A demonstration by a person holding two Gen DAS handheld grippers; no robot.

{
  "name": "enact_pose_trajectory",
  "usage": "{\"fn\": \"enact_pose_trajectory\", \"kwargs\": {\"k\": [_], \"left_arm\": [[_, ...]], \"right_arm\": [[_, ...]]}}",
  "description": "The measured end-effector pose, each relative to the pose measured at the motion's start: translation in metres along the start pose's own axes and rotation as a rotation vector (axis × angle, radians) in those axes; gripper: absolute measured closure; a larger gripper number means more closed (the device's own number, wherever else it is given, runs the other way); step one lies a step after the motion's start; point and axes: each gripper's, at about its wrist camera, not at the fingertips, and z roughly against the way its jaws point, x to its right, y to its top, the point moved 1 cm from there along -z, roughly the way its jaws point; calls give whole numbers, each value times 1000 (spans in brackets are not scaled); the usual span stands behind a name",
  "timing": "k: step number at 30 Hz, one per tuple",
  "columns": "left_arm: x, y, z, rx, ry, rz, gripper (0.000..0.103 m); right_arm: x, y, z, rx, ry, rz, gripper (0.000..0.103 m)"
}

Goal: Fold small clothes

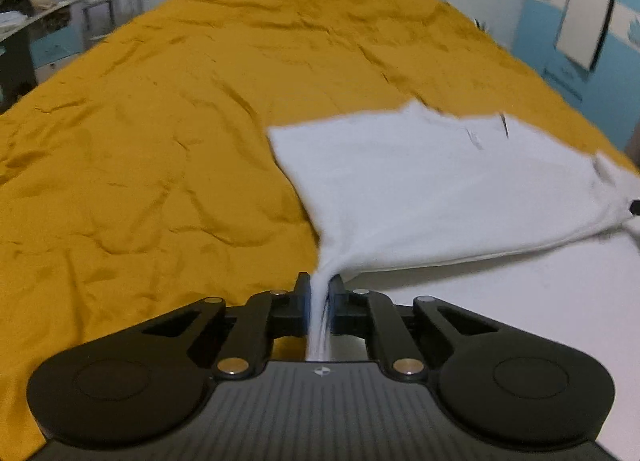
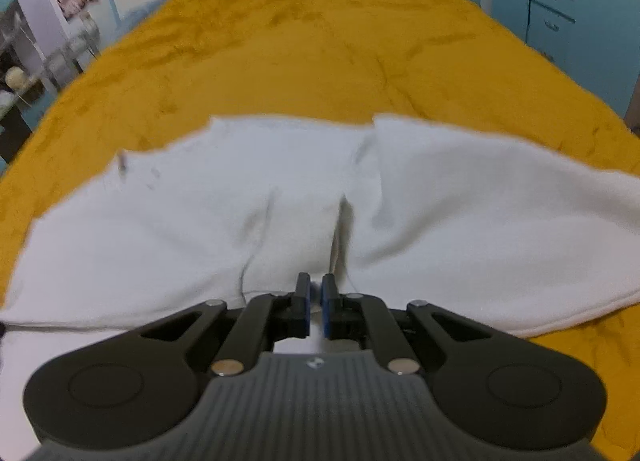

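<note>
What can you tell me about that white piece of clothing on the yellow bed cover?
The white garment is soft, plain fabric, like cotton knit, spread over the mustard-yellow cover with loose folds and a crease down its middle. A small dark mark sits near its far edge. The left gripper pinches one corner, drawing the cloth into a taut bunch, with that side lifted off the cover. The right gripper is shut at the near edge, with white fabric showing between its blue pads. The pictures are blurred, so finer details are unclear.

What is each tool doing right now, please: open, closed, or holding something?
Left tool: closed, pinching an edge of the white garment.
Right tool: closed, over the white garment; whether it grips any cloth cannot be told.
</note>
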Motion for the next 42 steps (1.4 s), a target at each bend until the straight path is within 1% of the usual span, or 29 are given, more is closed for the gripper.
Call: {"fn": "enact_pose_trajectory", "kwargs": {"k": [2,3,4,6,8,10,11,13,15,16,17,18,20,21,23,25,27,28,31,33,35,37,39,42], "left_arm": [[-9,-1,1,-14,7,27,95],[-11,-3,-1,-31,1,37,95],[-11,-7,-5,-51,1,41,95],[-8,-15,-12,-77,10,40,95],[-9,-17,-15,-84,8,66,94],[-12,-16,-16,-101,1,94,88],[-14,-14,-15,-111,-2,104,83],[-17,-10,-7,-122,-13,120,80],[-17,-6,6,-98,-13,119,69],[-14,-3,13,-78,-10,112,67],[-11,0,20,-53,-10,104,61],[-8,3,26,-30,-11,97,58],[-1,12,36,7,-9,88,57],[4,18,38,21,0,86,57],[15,27,42,54,16,80,57],[27,35,43,83,12,84,54],[38,42,39,96,11,93,52],[45,44,35,95,12,97,52],[64,47,23,82,15,104,51],[77,46,11,65,37,94,51],[90,44,5,47,49,96,51],[98,44,-2,32,48,107,51],[106,43,-8,15,60,111,51],[114,42,-14,-4,82,98,51]], "right_arm": [[-2,2,9,10,12,9,103],[-3,-1,7,0,-3,27,103],[-1,-6,0,-25,-27,43,103],[6,-18,-17,-78,-53,35,103],[13,-30,-27,-92,-57,8,103],[12,-30,-24,-81,-64,3,103],[10,-29,-22,-76,-72,15,103],[9,-26,-17,-73,-109,51,103],[17,-25,-5,-66,-81,30,103],[23,-24,3,-57,-65,12,103],[29,-23,12,-45,-60,-1,102],[35,-21,22,-29,-56,-14,102],[53,-18,45,0,-46,-47,99],[64,-17,59,16,-44,-67,97],[89,-15,84,56,-55,-108,78],[120,-12,112,103,-83,-149,76],[154,-12,136,144,-119,-207,71],[178,-13,147,167,-132,-263,70],[248,-22,175,233,-159,-454,70],[296,-32,187,279,-177,-598,68],[338,-45,193,315,-157,-739,61],[372,-57,190,323,-136,-854,60],[400,-65,182,313,-133,-929,60],[428,-74,165,290,-141,-993,60]]}}
